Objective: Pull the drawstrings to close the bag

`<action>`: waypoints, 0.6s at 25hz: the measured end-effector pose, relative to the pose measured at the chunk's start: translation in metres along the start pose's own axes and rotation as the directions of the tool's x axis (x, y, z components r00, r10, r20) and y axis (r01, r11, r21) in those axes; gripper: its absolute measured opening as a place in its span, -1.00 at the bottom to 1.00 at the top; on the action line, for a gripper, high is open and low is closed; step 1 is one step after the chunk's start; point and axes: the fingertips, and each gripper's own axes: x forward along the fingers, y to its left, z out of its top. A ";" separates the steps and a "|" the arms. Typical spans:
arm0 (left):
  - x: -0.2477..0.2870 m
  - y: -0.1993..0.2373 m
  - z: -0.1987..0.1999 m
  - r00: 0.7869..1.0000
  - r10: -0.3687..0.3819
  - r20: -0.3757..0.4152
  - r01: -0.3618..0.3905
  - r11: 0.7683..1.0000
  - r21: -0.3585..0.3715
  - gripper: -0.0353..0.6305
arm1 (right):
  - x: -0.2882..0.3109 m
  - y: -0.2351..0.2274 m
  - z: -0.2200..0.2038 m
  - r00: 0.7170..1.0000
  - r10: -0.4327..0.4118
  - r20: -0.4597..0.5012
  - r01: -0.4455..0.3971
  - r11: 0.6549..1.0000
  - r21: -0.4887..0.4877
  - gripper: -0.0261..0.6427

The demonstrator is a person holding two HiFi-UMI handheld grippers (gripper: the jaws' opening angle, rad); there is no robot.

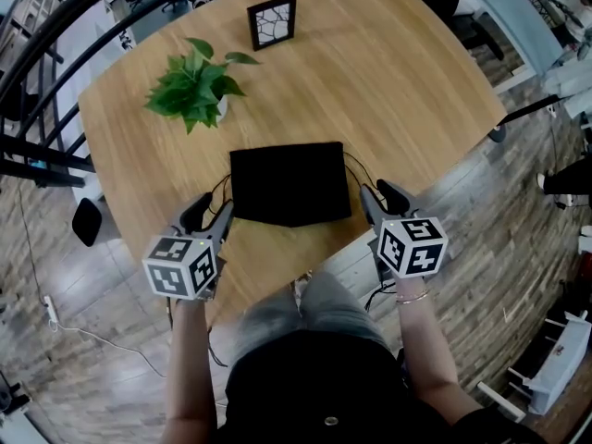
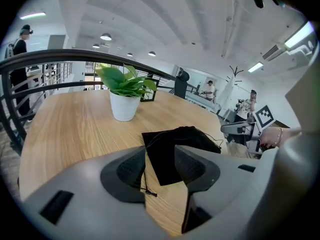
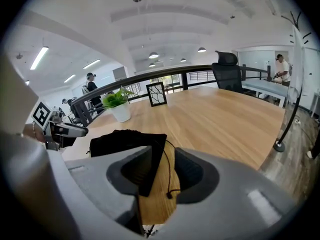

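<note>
A flat black drawstring bag (image 1: 289, 183) lies on the wooden table (image 1: 407, 91) near its front edge. My left gripper (image 1: 209, 214) sits at the bag's left front corner and my right gripper (image 1: 382, 197) at its right front corner. In the left gripper view the bag (image 2: 180, 141) lies ahead of the left gripper (image 2: 160, 168), whose jaws stand open. A thin black drawstring (image 2: 145, 181) with a knotted end lies loose between them. In the right gripper view the right gripper (image 3: 161, 170) is open too. The other drawstring (image 3: 170, 171) lies slack between its jaws beside the bag's corner (image 3: 150, 159).
A potted green plant (image 1: 194, 88) stands behind the bag to the left, and a black picture frame (image 1: 273, 21) farther back. A dark railing (image 1: 55, 54) curves past the table's left side. The person's lap (image 1: 305, 322) is at the front edge.
</note>
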 end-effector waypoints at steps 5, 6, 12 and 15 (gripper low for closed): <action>-0.012 -0.014 0.015 0.998 -0.029 0.061 0.028 0.999 0.021 -0.31 | -0.016 0.019 0.017 0.997 0.040 0.063 -0.039 0.999 -0.015 -0.50; -0.015 -0.019 0.018 0.996 -0.042 0.075 0.040 0.999 0.027 -0.30 | -0.020 0.023 0.022 0.996 0.052 0.077 -0.051 0.999 -0.018 -0.50; -0.037 -0.052 0.037 0.980 -0.122 0.157 0.115 0.992 0.056 -0.31 | -0.056 0.059 0.055 0.963 0.148 0.223 -0.145 0.989 -0.031 -0.50; -0.051 -0.065 0.046 0.969 -0.132 0.210 0.119 0.990 0.075 -0.61 | -0.075 0.076 0.070 0.937 0.189 0.294 -0.188 0.982 -0.034 -0.53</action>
